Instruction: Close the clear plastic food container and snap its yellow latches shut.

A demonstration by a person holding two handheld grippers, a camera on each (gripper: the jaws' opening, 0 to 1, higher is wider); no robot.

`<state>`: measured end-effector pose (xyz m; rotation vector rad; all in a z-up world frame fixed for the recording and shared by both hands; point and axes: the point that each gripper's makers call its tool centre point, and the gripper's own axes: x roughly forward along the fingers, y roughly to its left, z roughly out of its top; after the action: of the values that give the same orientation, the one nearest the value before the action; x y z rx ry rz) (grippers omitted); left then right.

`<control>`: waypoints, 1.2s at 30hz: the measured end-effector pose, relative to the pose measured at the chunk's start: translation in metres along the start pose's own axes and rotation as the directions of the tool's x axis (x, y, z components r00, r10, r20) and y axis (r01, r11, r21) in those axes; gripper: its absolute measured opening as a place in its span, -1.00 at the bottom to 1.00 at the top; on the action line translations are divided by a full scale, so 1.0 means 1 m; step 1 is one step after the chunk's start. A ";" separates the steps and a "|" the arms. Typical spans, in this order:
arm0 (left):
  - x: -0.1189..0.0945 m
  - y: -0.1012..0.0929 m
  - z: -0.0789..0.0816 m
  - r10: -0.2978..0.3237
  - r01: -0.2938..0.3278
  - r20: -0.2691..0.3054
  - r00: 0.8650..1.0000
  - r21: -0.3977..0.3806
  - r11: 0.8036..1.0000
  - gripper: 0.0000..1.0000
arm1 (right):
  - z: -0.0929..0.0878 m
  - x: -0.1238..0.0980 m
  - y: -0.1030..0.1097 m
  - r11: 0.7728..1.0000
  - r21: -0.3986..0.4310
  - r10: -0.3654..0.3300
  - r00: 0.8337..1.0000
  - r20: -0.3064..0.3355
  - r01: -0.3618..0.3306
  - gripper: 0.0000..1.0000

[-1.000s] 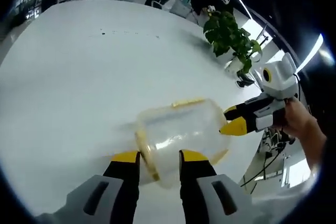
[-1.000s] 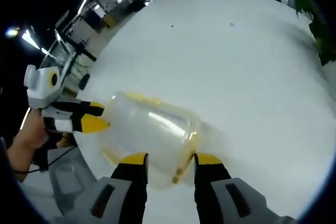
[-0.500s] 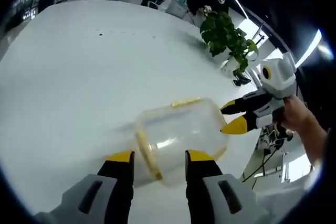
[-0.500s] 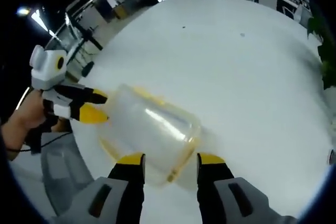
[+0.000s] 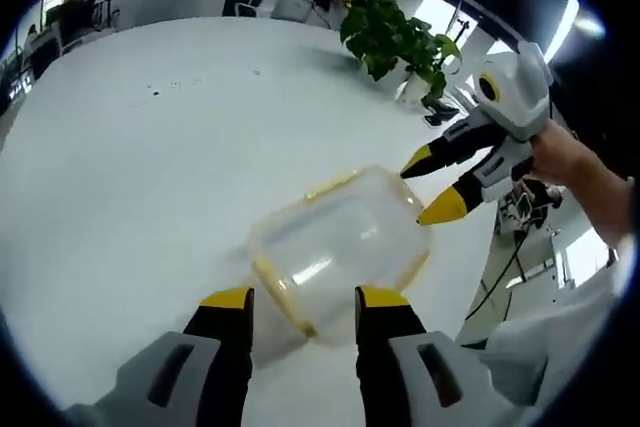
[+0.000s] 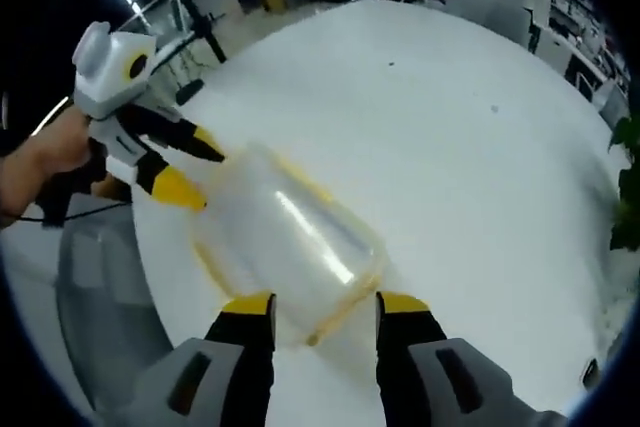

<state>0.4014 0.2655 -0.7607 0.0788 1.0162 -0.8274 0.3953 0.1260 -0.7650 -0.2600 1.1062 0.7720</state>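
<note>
So you've got the clear container (image 5: 340,252) lying on the white table (image 5: 130,167), pretty close to the table's edge, with its yellow rim (image 5: 275,292) facing your left gripper (image 5: 298,299). In the left gripper view your jaws are spread apart, one on each side of the container's near end, and I can't tell if either tip is actually touching the plastic, so nothing looks gripped. Your right gripper (image 5: 432,187) comes in from the right there, jaws parted with both yellow tips right at the far end of the container, your hand (image 5: 560,162) behind it. In the right gripper view it's the mirror of that: right gripper (image 6: 314,301) jaws open and straddling the container (image 6: 285,252), the yellow seam (image 6: 345,302) sitting just between them, and the left gripper (image 6: 185,169) poking in at the other end. There's a potted plant (image 5: 395,42) up by the table's far edge, well apart from everything
</note>
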 end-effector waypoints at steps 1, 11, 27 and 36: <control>0.000 0.000 0.000 0.000 0.000 -0.003 1.000 0.011 1.000 -0.20 | 0.000 0.000 -0.001 1.000 -0.012 0.001 1.000 -0.004 -0.001 -0.23; -0.006 -0.001 0.008 -0.013 0.019 -0.041 0.999 0.148 0.989 -0.18 | 0.002 -0.002 0.000 0.985 -0.173 0.007 0.999 -0.039 -0.013 -0.21; -0.006 -0.010 0.013 -0.033 0.084 -0.129 0.991 0.407 0.910 -0.18 | 0.006 -0.001 0.002 0.923 -0.382 -0.008 0.993 -0.115 -0.037 -0.21; -0.004 -0.012 0.018 -0.030 0.102 -0.141 0.990 0.536 0.838 -0.18 | 0.012 0.000 0.005 0.883 -0.467 -0.010 0.992 -0.128 -0.051 -0.21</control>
<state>0.4052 0.2515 -0.7441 0.5936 0.8782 -1.1709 0.4002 0.1361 -0.7588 -0.7185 1.0281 1.0514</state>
